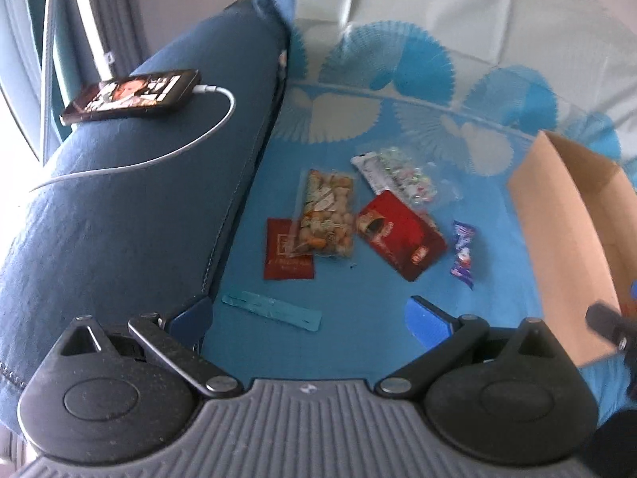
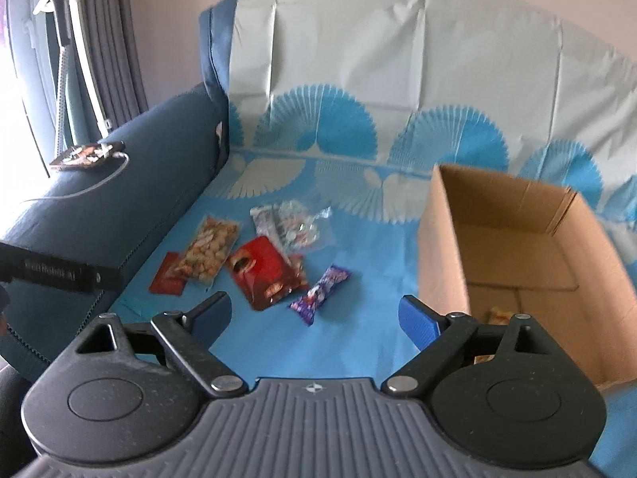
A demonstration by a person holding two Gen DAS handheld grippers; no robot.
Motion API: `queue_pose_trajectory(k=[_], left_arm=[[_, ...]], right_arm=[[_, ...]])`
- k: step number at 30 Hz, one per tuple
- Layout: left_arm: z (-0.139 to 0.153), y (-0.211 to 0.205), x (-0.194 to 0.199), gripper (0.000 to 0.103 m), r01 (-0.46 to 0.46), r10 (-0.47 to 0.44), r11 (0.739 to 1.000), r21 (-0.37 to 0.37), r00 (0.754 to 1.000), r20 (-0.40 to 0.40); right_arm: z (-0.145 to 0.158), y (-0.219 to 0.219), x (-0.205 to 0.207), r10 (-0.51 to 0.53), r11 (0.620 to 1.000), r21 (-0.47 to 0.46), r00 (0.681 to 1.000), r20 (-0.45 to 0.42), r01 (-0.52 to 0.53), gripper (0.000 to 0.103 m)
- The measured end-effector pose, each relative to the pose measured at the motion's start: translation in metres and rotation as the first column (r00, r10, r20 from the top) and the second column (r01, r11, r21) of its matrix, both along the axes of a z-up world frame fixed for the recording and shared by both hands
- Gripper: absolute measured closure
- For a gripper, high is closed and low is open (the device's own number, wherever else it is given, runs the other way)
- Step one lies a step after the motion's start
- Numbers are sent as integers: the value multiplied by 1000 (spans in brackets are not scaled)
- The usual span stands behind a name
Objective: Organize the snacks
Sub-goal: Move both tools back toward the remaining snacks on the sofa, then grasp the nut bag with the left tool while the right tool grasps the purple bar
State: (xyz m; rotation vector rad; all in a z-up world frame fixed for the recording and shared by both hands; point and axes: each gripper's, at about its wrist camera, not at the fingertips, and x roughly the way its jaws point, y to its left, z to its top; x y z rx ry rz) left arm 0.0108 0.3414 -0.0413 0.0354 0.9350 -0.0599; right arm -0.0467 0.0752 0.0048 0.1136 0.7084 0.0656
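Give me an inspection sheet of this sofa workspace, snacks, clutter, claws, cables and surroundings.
Surface: blue patterned sheet over the sofa seat.
Job's things: nut bag, red coffee pack, small red sachet, clear candy bag and purple candy lie loose; cardboard box on the right holds a snack at the bottom.
Clutter: teal strip on the sheet; phone on the armrest.
Claws: left claw open, empty; right claw open, empty.
Cables: white charging cable across the armrest.
Surroundings: curtain, wall.
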Motion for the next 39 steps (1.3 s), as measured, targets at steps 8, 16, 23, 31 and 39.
queue_pose_trajectory(k=[8, 16, 23, 31, 39], left_arm=[[-22, -18, 88, 0, 44, -43, 999, 11, 996, -78], [-62, -42, 172, 0, 76, -67, 995, 68, 989, -135], [-105, -41, 209, 0, 60, -40, 995, 81, 973, -229], [-134, -31, 228, 0, 60, -39, 996, 67, 961, -272], [-138, -27, 234, 0, 44, -27, 998, 53, 961, -274]], right_arm=[[-44, 1, 61, -10, 998, 67, 992, -123, 19, 11], [-103, -2, 135, -78, 981, 148, 958, -278, 123, 11], [-150, -2, 183, -100, 980, 128, 928, -359, 155, 11], [-174, 6, 197, -96, 993, 28, 938, -333, 112, 6], [-176, 9, 194, -98, 995, -8, 951, -294, 100, 2]])
